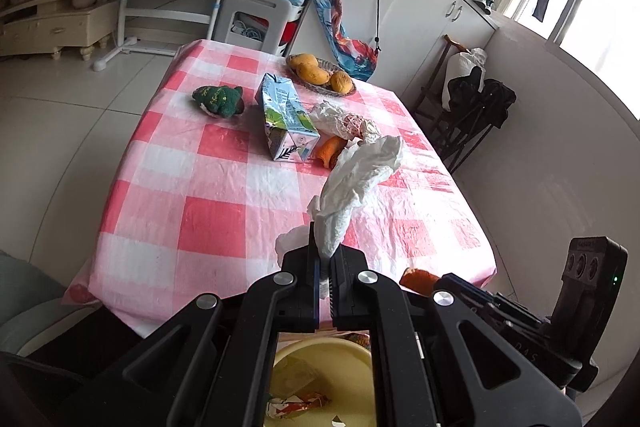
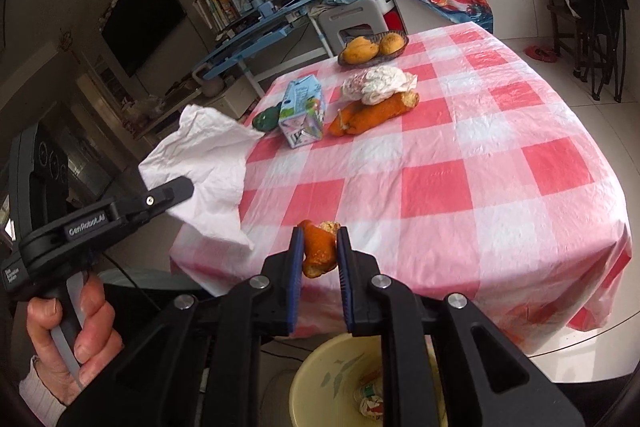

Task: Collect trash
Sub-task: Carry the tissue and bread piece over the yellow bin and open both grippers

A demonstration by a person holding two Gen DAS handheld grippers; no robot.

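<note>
Off the near desk (image 2: 460,147) edge, above the bin (image 2: 316,371): left claw (image 1: 326,259) clenched on tissue (image 1: 356,183), right claw (image 2: 319,247) on peel (image 2: 319,247). Risked tissue drifting, missing the bin.

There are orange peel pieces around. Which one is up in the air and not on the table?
The small orange peel piece pinched in the right gripper, held above the yellow bin. The bigger peel lies on the checkered tablecloth beside the milk carton.
</note>
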